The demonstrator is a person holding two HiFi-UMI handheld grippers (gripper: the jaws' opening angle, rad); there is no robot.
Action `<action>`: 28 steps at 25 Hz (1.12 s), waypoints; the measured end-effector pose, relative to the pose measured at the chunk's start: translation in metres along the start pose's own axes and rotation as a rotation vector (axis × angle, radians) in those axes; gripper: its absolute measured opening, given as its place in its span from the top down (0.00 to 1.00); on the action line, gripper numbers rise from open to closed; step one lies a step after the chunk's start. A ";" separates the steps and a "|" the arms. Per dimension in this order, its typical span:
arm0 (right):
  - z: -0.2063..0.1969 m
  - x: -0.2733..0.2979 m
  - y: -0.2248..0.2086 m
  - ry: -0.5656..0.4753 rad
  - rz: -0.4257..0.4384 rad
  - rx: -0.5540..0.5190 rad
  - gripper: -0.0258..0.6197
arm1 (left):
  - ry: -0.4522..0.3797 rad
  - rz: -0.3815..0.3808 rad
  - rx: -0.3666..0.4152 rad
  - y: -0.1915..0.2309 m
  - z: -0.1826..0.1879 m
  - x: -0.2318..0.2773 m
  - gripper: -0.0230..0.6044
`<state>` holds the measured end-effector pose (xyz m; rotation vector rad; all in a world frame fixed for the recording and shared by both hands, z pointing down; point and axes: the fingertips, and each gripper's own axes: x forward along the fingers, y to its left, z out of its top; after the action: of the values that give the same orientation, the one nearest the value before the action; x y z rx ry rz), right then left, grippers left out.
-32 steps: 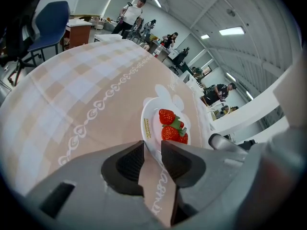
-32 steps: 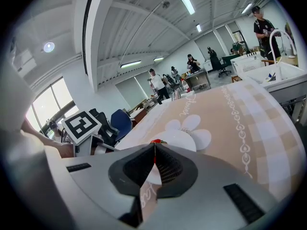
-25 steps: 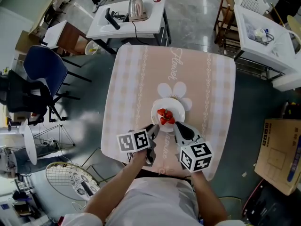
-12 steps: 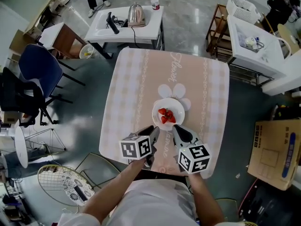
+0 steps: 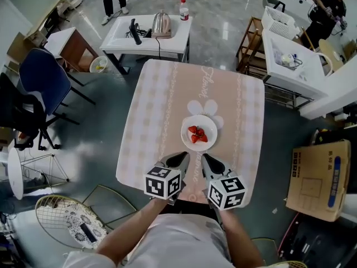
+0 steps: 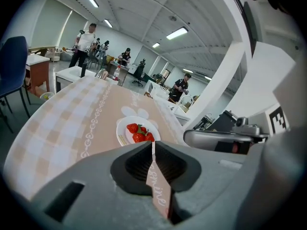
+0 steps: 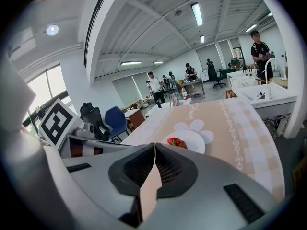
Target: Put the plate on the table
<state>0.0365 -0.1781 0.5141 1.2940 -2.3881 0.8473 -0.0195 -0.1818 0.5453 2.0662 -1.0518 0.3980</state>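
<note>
A white plate (image 5: 199, 133) with a few red strawberries (image 5: 196, 134) sits flat on the pink checked table (image 5: 162, 105), just below a white flower print. Both grippers hover at the table's near edge, a short way from the plate and not touching it. The left gripper (image 5: 182, 158) is shut with nothing in it, and so is the right gripper (image 5: 205, 160). The left gripper view shows the plate (image 6: 125, 132) beyond the closed jaws. In the right gripper view the plate (image 7: 192, 143) lies ahead with its strawberries (image 7: 178, 142).
A white side table (image 5: 150, 29) with a kettle (image 5: 161, 22) and a bottle stands beyond the far edge. A blue chair (image 5: 42, 80) is at the left, a white cart (image 5: 290, 54) and a cardboard box (image 5: 315, 172) at the right. People stand far off.
Both grippers have drawn back from the plate toward the person. The plate stays put on the table; the head view has risen a little.
</note>
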 end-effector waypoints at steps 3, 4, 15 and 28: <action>0.002 -0.007 0.012 -0.013 -0.006 -0.027 0.95 | -0.009 -0.038 0.037 -0.011 -0.002 -0.011 0.95; 0.003 -0.010 0.016 -0.019 -0.008 -0.037 0.95 | -0.014 -0.054 0.052 -0.014 -0.003 -0.014 0.95; 0.005 -0.048 0.059 -0.112 -0.056 -0.091 0.95 | -0.197 -0.180 0.343 -0.062 0.015 -0.060 0.95; 0.002 -0.078 0.103 -0.175 -0.095 -0.164 0.95 | -0.258 -0.191 0.417 -0.071 0.004 -0.110 0.95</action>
<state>-0.0061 -0.0844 0.4358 1.4545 -2.4441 0.5190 -0.0313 -0.0983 0.4448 2.6226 -0.9649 0.2738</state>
